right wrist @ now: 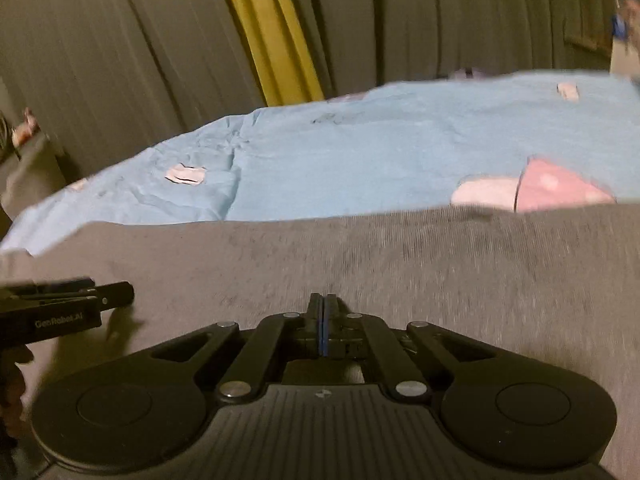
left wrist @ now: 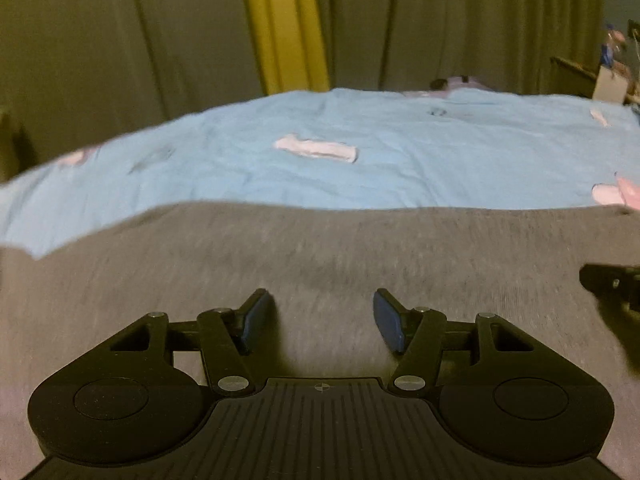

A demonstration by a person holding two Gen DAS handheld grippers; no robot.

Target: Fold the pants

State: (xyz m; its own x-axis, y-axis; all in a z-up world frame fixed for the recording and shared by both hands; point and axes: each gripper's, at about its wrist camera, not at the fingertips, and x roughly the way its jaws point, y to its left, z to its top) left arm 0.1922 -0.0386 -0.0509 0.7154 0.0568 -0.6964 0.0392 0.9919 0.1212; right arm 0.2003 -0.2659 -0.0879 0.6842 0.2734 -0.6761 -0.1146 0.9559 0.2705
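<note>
A: Near: where did each hand-held gripper stand?

B: Left hand-held gripper (left wrist: 323, 320) gaped, empty; right hand-held gripper (right wrist: 324, 326) was pinched closed, over flat grey knit pants (left wrist: 320, 256).

A: Beyond?

B: Blue printed bedsheet (left wrist: 360, 160). Advisably, grip the hem squarely, both sides.

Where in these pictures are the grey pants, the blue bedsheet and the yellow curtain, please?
grey pants (left wrist: 320, 248): left wrist view, flat cloth ahead of the fingers.
blue bedsheet (right wrist: 360, 152): right wrist view, bare middle.
yellow curtain (left wrist: 286, 28): left wrist view, middle fold.

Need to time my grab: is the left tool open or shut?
Open: the left tool shows blue pads spread apart, grey pants visible between them.
</note>
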